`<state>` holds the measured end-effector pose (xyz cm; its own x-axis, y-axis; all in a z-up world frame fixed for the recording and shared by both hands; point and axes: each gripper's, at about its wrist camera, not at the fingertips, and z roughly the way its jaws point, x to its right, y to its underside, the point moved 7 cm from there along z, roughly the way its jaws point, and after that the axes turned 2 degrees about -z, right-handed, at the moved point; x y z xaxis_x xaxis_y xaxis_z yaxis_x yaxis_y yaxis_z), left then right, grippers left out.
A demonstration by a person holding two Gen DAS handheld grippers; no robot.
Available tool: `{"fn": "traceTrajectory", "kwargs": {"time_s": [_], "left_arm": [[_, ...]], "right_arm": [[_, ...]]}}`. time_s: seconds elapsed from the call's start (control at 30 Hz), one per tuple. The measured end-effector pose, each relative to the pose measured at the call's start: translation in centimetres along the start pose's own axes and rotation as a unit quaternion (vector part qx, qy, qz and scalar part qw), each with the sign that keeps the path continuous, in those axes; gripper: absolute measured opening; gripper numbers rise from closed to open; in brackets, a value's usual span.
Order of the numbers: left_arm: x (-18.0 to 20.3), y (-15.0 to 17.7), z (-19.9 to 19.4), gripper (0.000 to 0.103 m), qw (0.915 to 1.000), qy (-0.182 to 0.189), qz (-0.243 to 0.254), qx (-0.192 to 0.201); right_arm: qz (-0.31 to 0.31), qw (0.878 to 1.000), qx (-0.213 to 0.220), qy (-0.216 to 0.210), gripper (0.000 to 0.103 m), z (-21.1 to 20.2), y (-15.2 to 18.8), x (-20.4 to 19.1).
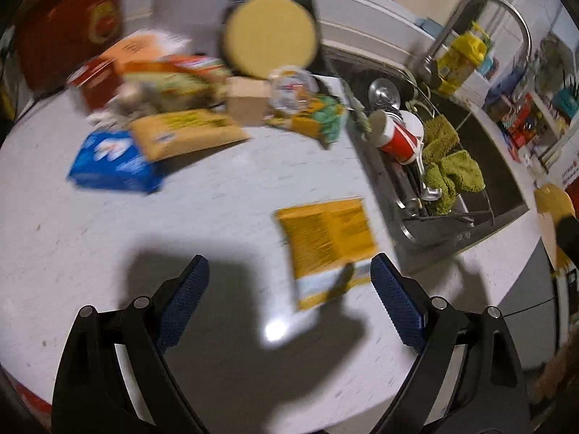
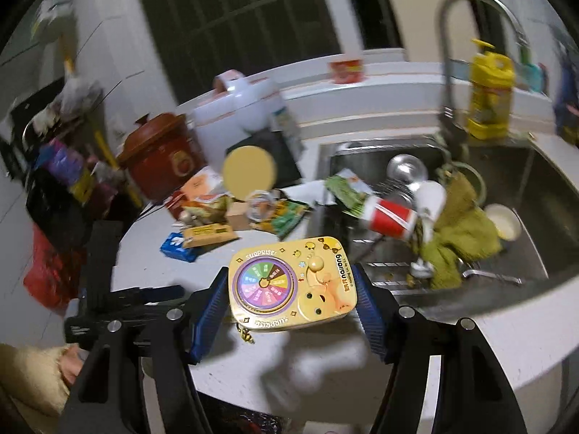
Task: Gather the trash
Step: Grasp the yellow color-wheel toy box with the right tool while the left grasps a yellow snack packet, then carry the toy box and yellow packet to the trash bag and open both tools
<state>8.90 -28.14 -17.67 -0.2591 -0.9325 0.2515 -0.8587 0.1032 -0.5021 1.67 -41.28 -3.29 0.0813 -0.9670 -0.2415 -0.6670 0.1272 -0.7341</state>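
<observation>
Right tool (image 2: 291,302) clamping yellow tin (image 2: 293,284) flat, long axis spanning fingers, left tool (image 1: 289,298) wide, empty.

one yellow tin (image 2: 293,284), one red cup (image 1: 400,141), two tools (image 1: 289,298)

1. The near middle of the counter (image 1: 90,238) is bare; a gripper could pass there.
2. An orange packet (image 1: 325,246) lies flat near the sink-side edge, just ahead of the left gripper (image 1: 289,296).
3. A blue pack (image 1: 112,162), yellow packet (image 1: 188,133) and piled boxes crowd the counter's far side.
4. The sink (image 2: 542,195) is blocked by a red cup (image 2: 389,218), green cloth (image 2: 459,231) and tap (image 2: 470,3).
</observation>
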Motion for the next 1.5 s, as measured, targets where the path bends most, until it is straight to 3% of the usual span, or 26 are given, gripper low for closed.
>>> {"fn": "traceTrajectory", "kwargs": {"time_s": [0.3,0.4,0.53,0.73,0.83,0.97,1.1,1.23,1.33,1.5], "left_arm": [[2.7,-0.8,3.4,0.087,0.9980,-0.054,0.033,0.002],[2.8,-0.8,3.0,0.060,0.9971,-0.054,0.051,0.016],[1.8,-0.6,2.1,0.053,0.9988,-0.027,0.036,0.018],[-1.8,-0.3,-3.5,0.052,0.9985,0.009,0.005,0.054],[-5.0,0.8,-7.6,0.052,0.9976,0.013,-0.007,0.068],[-11.1,4.6,-13.0,0.052,0.9968,0.000,-0.037,0.071],[-17.5,11.2,-16.6,0.052,0.9948,-0.041,-0.082,0.043],[-22.3,17.8,-17.2,0.052,0.9888,-0.062,-0.135,-0.004],[-25.5,22.2,-15.6,0.052,0.9837,-0.066,-0.162,-0.040],[-29.8,29.3,-8.9,0.052,0.9769,-0.079,-0.163,-0.113]], "right_arm": [[0.020,1.000,0.005,-0.004,0.064,-0.7,0.6,1.5],[0.022,1.000,0.006,-0.009,0.065,-0.6,0.5,1.6],[0.024,1.000,0.004,-0.019,0.065,0.0,0.5,1.3],[0.001,0.998,0.005,-0.055,0.064,0.7,-0.3,-2.1],[-0.022,0.996,-0.002,-0.089,0.064,1.3,-0.5,-5.6],[-0.068,0.986,-0.026,-0.152,0.064,2.0,0.7,-12.3],[-0.129,0.964,-0.078,-0.217,0.064,3.1,4.3,-20.5],[-0.177,0.934,-0.156,-0.268,0.064,4.8,10.6,-27.5],[-0.201,0.909,-0.225,-0.286,0.064,7.1,16.9,-31.4],[-0.216,0.892,-0.307,-0.253,0.064,12.3,26.9,-32.8]]}}
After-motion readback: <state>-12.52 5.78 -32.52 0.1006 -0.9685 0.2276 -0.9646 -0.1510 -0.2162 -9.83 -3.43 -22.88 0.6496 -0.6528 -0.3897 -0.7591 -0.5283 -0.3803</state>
